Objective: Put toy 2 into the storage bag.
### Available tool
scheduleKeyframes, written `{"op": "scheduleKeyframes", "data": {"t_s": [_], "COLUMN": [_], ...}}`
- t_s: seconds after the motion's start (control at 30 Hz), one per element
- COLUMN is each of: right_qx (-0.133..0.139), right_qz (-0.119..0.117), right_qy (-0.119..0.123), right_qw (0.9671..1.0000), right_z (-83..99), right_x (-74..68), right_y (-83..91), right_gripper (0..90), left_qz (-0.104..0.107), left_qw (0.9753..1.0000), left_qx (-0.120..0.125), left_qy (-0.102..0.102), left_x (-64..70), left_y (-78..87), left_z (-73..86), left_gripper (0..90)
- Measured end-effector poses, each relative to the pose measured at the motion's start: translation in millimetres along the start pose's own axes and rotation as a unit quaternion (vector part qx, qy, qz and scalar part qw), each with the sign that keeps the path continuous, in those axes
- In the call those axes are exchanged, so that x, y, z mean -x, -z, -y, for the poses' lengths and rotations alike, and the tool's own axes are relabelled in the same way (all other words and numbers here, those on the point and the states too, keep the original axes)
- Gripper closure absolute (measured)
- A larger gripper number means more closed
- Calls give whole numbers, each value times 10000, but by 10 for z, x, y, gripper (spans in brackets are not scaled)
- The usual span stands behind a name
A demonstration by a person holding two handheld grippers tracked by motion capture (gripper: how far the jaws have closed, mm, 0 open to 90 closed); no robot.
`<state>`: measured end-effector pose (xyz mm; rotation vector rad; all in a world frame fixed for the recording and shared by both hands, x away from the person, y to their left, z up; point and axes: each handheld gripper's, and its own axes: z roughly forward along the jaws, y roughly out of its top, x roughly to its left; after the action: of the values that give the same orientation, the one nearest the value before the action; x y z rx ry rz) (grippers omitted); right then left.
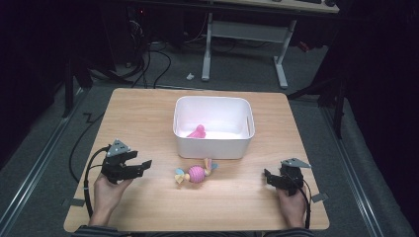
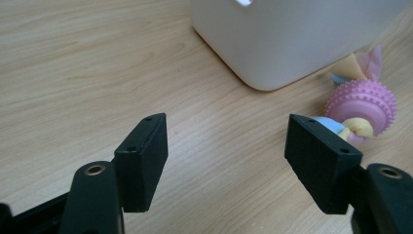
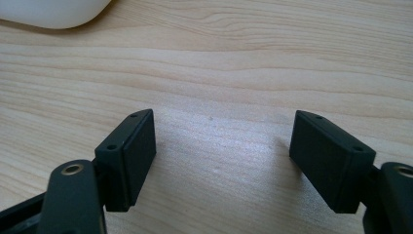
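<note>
A pink knobbly ball toy (image 1: 195, 174) with pastel knotted ends lies on the wooden table just in front of the white bin (image 1: 213, 144). Inside the bin rests a pink toy (image 1: 198, 132). My left gripper (image 1: 141, 165) stands open at the table's left, its jaws pointing toward the ball toy (image 2: 361, 103), which lies beyond its right jaw. My right gripper (image 1: 268, 176) is open near the front right, with bare wood between its jaws (image 3: 221, 136). Nothing is held by either.
The white bin's corner (image 2: 272, 53) looms ahead of the left gripper, and its edge (image 3: 53, 12) shows at the upper left of the right gripper view. A desk frame (image 1: 242, 44) and cables stand on the floor beyond the table.
</note>
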<state>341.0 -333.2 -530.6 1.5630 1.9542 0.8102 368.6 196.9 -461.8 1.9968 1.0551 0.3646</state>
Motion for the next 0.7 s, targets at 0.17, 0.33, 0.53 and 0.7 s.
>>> {"op": "scheduleKeyframes", "data": {"t_s": [0.17, 0.33, 0.53, 0.7], "right_qx": [-2, -6, -6, -5], "right_qz": [1, 1, 1, 0], "right_qy": [-11, -21, -23, -22], "right_qw": [10000, 10000, 10000, 10000], "right_z": [1, 1, 1, 1], "right_x": [-2, -3, -3, -3], "right_y": [1, 1, 1, 1], "right_gripper": [253, 253, 253, 253], "left_qz": [67, 176, 388, 505], "left_qw": [9999, 9997, 9986, 9973], "left_qx": [-67, -106, -199, -257], "left_qy": [-66, -158, -312, -459], "left_x": [47, 118, 224, 328], "left_y": [-81, -161, -266, -331], "left_z": [48, 72, 103, 105], "left_gripper": [319, 307, 275, 262]}}
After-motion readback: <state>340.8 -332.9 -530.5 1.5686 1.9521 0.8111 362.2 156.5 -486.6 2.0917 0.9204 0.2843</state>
